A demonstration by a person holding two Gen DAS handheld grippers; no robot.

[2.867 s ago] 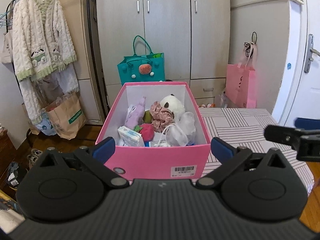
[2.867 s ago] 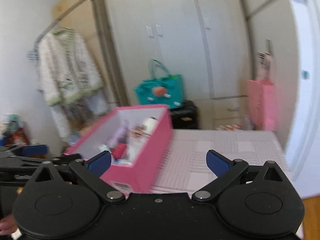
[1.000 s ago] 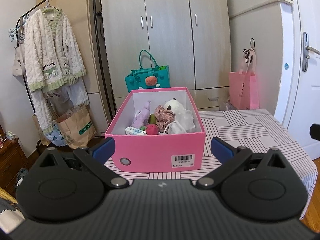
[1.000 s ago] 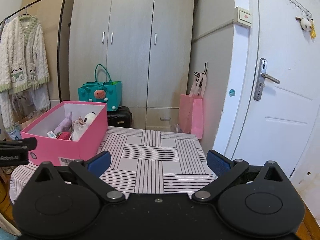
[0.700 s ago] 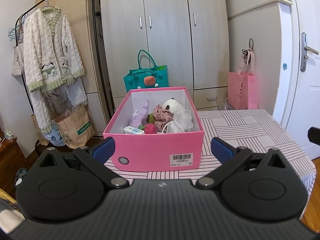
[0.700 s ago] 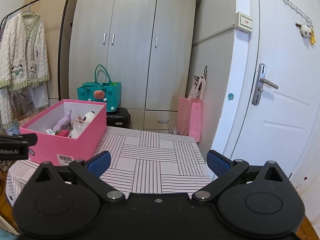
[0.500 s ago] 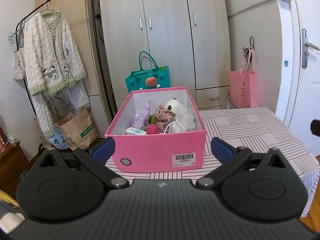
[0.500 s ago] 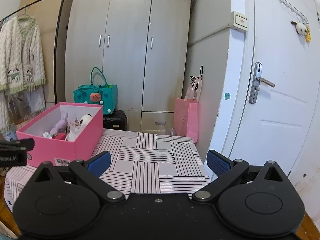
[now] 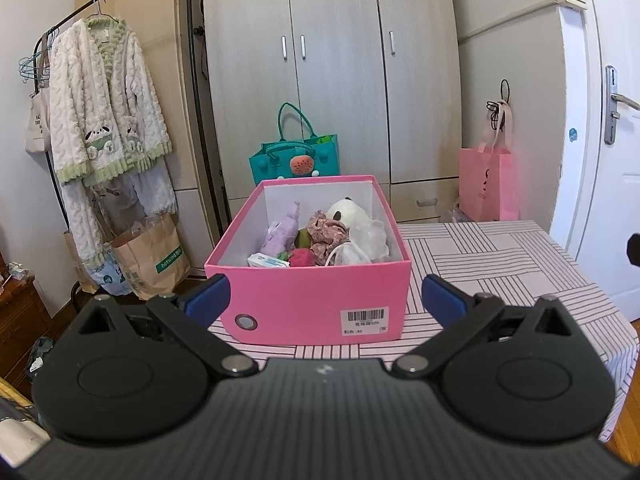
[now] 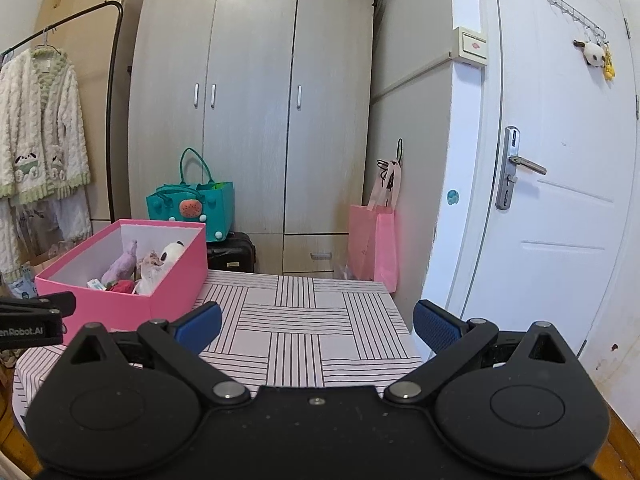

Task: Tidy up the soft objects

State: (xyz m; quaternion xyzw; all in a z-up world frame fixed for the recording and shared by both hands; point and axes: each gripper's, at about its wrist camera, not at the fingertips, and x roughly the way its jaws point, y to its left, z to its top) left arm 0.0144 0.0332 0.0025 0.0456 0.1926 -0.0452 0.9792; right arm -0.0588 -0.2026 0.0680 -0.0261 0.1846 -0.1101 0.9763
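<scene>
The left gripper (image 9: 323, 298) is spread wide and holds nothing; the right gripper (image 10: 317, 322) is also released and empty. Ahead of the left one, a pink cardboard box (image 9: 312, 308) stands on the striped tablecloth (image 10: 304, 332), with a white panda plush (image 9: 348, 212) and a purple plush toy (image 9: 282, 232) inside.

You face a grey three-door wardrobe (image 10: 252, 112), with a white door (image 10: 560, 184) to your right. A clothes rack (image 9: 120, 0) stands left, over wooden floor (image 9: 628, 408).
</scene>
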